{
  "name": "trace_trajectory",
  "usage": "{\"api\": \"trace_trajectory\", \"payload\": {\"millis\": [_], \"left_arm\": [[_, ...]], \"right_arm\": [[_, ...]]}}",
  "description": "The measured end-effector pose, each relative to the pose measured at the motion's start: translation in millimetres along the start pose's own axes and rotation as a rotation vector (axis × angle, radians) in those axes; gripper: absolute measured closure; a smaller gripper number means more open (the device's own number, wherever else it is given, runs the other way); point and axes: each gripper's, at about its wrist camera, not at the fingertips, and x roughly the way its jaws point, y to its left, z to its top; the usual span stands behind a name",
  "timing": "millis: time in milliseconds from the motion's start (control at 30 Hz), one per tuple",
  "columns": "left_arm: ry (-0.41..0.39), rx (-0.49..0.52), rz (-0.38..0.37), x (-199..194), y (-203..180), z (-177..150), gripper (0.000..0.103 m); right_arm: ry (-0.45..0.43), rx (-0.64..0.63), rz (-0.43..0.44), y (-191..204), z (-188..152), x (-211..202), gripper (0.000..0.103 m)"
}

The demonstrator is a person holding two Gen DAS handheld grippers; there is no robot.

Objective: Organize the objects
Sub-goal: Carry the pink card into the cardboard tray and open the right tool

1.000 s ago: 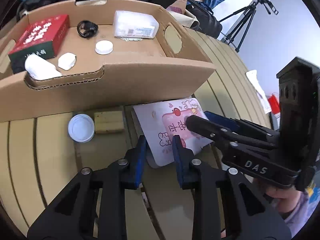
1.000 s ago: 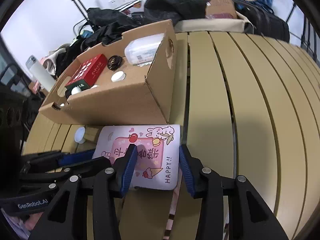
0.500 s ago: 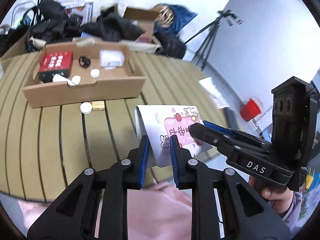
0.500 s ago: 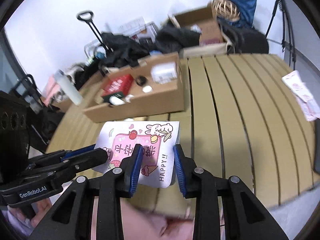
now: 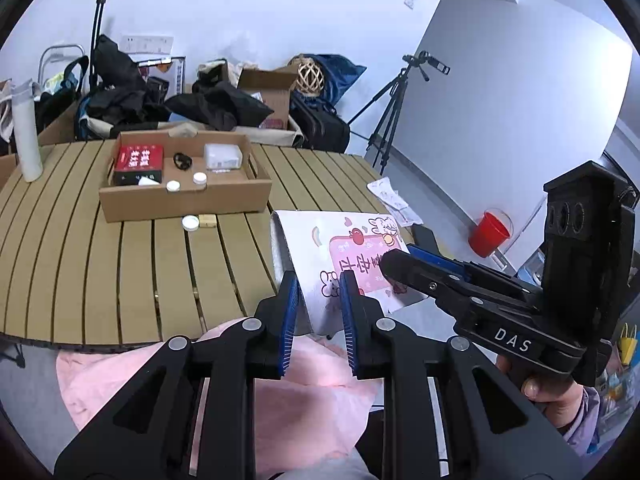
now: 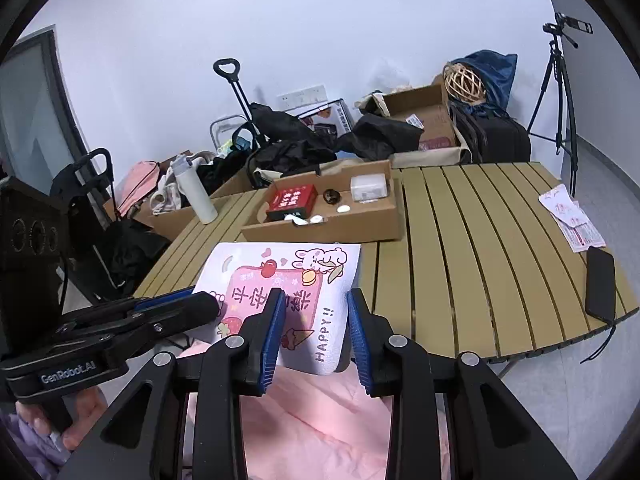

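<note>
A white padded envelope with a pink cartoon label [image 5: 344,248] [image 6: 288,280] hangs in the air over the table's near edge, held from both sides. My left gripper [image 5: 318,284] is shut on its near left corner. My right gripper [image 6: 314,304] is shut on its near right edge and shows in the left wrist view [image 5: 400,260]. A cardboard tray [image 5: 184,200] [image 6: 360,228] on the slatted table [image 5: 100,264] holds a red box [image 5: 139,159], a clear plastic box [image 5: 223,156], a black ring and white caps.
A white cap [image 5: 190,223] and a small tan block [image 5: 207,220] lie just in front of the tray. A white bottle [image 5: 25,132] stands at the table's left. A black phone [image 6: 600,284] and paper packets [image 6: 572,220] lie at its right end.
Both grippers have lifted the envelope off the table and pulled it back, up and away from the tray, past the table's near edge. The tray now looks far smaller.
</note>
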Motion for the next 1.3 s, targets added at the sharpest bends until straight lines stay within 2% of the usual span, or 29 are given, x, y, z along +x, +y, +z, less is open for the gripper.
{"api": "trace_trajectory", "payload": {"millis": [100, 233, 433, 533, 667, 833, 933, 1033, 1200, 1300], "left_arm": [[-0.016, -0.01, 0.003, -3, 4, 5, 0.086], [-0.047, 0.008, 0.012, 4, 9, 31, 0.086], [-0.064, 0.011, 0.013, 14, 17, 116, 0.086], [-0.036, -0.027, 0.007, 28, 28, 167, 0.086], [0.042, -0.1, -0.012, 61, 50, 212, 0.086], [0.106, -0.177, 0.005, 116, 84, 247, 0.086], [0.176, -0.227, 0.021, 166, 116, 252, 0.086], [0.25, -0.286, 0.035, 214, 149, 242, 0.086], [0.356, -0.378, 0.09, 289, 200, 204, 0.086], [0.416, -0.403, 0.107, 321, 219, 178, 0.086]], "right_arm": [[-0.01, -0.011, 0.004, 5, 5, -2, 0.069], [-0.02, -0.022, -0.005, 6, 25, 7, 0.069], [-0.047, -0.029, 0.028, 0, 98, 19, 0.069], [-0.048, -0.027, 0.063, -4, 144, 27, 0.069], [-0.029, -0.045, 0.058, -8, 203, 46, 0.069], [0.056, -0.019, 0.056, -28, 241, 101, 0.069], [0.124, -0.024, 0.026, -40, 248, 153, 0.069], [0.204, 0.003, 0.008, -59, 241, 207, 0.069], [0.365, 0.047, -0.036, -89, 201, 310, 0.069], [0.436, 0.033, -0.079, -97, 176, 350, 0.069]]}}
